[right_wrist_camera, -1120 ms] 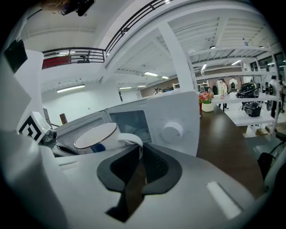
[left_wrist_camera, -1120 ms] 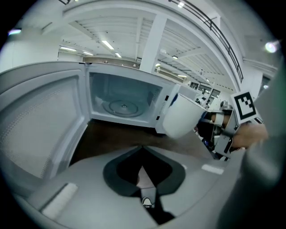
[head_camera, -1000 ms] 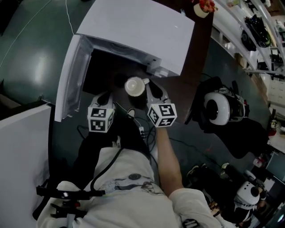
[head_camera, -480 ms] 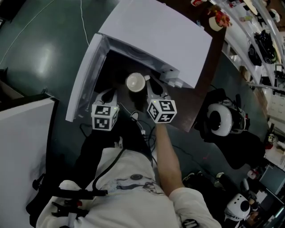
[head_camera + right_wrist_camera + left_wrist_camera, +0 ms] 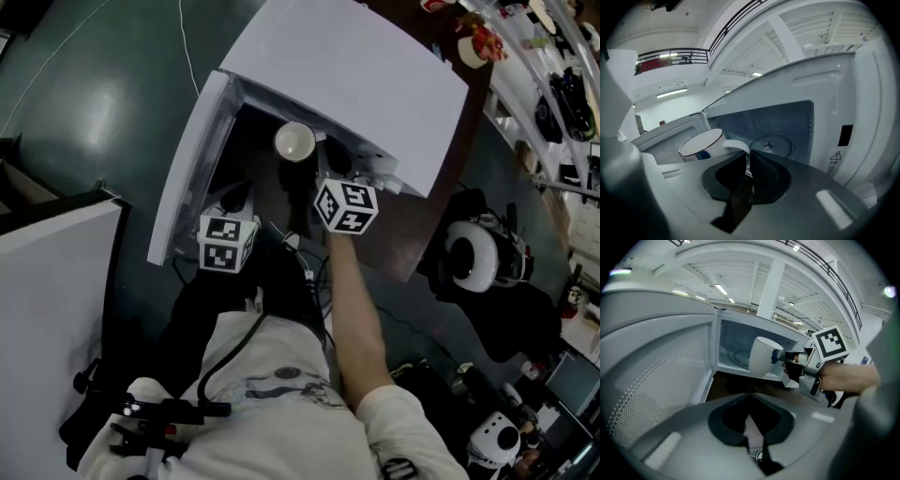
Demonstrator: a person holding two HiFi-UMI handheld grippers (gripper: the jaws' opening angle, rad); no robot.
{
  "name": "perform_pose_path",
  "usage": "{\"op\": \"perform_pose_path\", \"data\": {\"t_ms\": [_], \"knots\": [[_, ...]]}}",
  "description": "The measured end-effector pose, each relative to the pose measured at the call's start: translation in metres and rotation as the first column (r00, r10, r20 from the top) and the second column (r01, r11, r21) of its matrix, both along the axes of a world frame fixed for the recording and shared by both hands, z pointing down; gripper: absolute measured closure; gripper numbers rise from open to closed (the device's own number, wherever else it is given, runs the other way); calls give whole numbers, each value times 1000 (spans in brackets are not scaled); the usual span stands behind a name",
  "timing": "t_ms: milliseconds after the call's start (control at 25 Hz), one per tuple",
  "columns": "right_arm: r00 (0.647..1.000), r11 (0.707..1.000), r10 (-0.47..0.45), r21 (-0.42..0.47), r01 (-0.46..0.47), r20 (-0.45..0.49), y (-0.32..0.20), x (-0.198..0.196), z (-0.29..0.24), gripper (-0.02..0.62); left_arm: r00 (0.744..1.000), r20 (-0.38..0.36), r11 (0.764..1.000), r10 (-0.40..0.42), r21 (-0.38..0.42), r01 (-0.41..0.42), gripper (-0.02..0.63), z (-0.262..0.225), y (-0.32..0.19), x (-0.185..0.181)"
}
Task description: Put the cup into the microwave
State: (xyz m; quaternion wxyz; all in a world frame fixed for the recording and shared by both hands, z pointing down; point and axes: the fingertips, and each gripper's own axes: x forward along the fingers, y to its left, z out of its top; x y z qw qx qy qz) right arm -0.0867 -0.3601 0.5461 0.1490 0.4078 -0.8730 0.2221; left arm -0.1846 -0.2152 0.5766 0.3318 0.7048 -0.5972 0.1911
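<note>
Your right gripper (image 5: 747,171) is clamped on the handle of the white ceramic cup with the thin dark rim line (image 5: 701,145). The handle loop sits between the black pads and the cup body hangs to the left of the jaws, mouth up. Your left gripper (image 5: 750,416) has its jaws closed together with nothing in them. It is parked lower and to the left, just beside the open white microwave door (image 5: 183,178), pointing at the cavity. The cup is in the air at the mouth of the boxy white microwave (image 5: 356,75), not set down. The round glass turntable (image 5: 771,146) lies just beyond it on the cavity floor.
</note>
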Motion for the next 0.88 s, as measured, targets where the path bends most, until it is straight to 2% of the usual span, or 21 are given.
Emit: {"op": "perform_pose_path", "data": {"t_ms": [520,880], "knots": [[986,986,164,-5,-164,-17,-59,0,30,568,999,1,998,50,-45,-50,606,15,5,4],[956,956,292,-1,-292,-10,-80,6,37,568,999,-2,996,50,-76,-50,606,24,13,2]]}}
